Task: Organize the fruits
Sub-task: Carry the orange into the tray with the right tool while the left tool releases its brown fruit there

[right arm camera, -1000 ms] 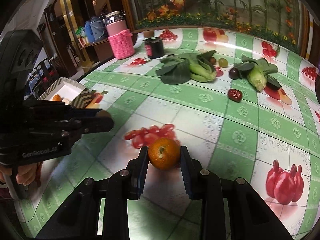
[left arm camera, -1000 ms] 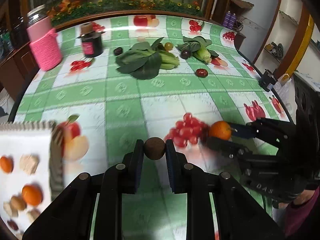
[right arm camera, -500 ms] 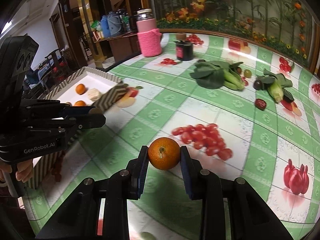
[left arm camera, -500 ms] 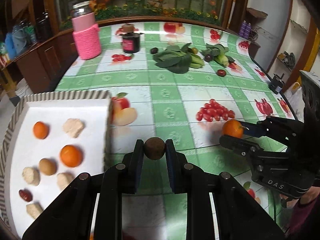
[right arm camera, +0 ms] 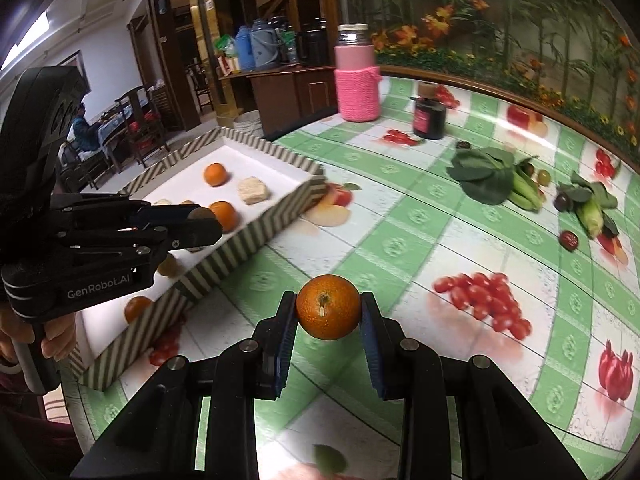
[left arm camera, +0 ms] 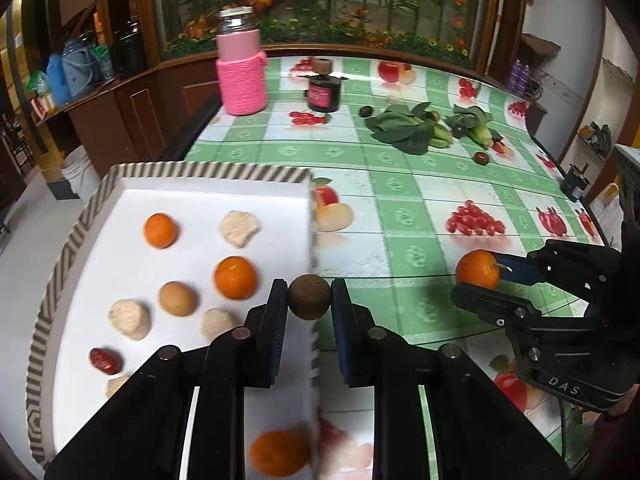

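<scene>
My left gripper point(left arm camera: 309, 298) is shut on a small brown round fruit point(left arm camera: 309, 297), held over the right edge of a white tray with a striped rim point(left arm camera: 208, 171). The tray holds several oranges, pale lumps, a tan ball and a red date. My right gripper point(right arm camera: 328, 307) is shut on an orange point(right arm camera: 328, 306) above the green checked tablecloth point(right arm camera: 400, 248), right of the tray point(right arm camera: 224, 256). It also shows in the left wrist view point(left arm camera: 478, 269), and the left gripper shows in the right wrist view point(right arm camera: 200, 220).
Leafy greens point(left arm camera: 402, 128), corn point(left arm camera: 480, 133), a dark plum point(right arm camera: 562, 201) and a red date point(left arm camera: 481, 157) lie at the far side. A pink-sleeved jar point(left arm camera: 241, 76) and a dark jar point(left arm camera: 324, 90) stand at the back. The table edge runs left of the tray.
Both grippers have moved left and back with their fruits. The tray has come fully into view, and the brown fruit is now over the tray's right edge.
</scene>
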Motion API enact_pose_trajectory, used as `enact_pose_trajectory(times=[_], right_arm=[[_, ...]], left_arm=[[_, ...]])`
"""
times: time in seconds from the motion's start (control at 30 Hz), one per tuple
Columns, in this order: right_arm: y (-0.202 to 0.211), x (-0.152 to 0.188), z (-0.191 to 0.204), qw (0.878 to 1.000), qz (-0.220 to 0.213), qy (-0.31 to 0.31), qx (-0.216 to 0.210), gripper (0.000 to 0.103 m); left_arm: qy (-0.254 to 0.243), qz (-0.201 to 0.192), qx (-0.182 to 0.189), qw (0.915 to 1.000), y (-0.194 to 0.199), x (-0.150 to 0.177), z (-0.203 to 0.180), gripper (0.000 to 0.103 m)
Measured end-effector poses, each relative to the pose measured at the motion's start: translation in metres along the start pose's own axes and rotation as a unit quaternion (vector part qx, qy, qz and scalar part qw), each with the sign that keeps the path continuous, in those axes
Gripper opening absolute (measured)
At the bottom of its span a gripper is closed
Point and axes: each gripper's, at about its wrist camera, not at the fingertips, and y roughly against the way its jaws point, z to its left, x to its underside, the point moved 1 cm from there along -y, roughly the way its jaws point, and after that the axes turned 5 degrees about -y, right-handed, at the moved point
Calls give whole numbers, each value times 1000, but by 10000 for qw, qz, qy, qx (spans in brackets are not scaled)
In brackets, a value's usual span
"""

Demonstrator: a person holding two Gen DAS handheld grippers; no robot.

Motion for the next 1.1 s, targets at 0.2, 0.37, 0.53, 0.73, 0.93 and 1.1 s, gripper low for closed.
enact_pose_trajectory(times=[0.2,0.37,0.53,0.73,0.93,1.1], right_arm=[[-7,-6,25,9996,33,232,-129,32],[-13,-11,44,9991,47,361,-235,32],[-21,-17,67,9975,87,603,-355,32],[-35,-26,88,9953,177,833,-465,32],[-51,-30,105,9926,305,1074,-477,32],[-66,-32,115,9886,463,1410,-248,32]], left_arm=[[158,16,-148,9998,4,9,21,19],[279,23,-249,9993,9,16,39,19],[444,58,-328,9985,12,26,59,19],[573,196,-397,9974,9,38,78,19],[626,338,-362,9968,2,44,85,19],[583,483,-328,9966,-6,42,85,19]])
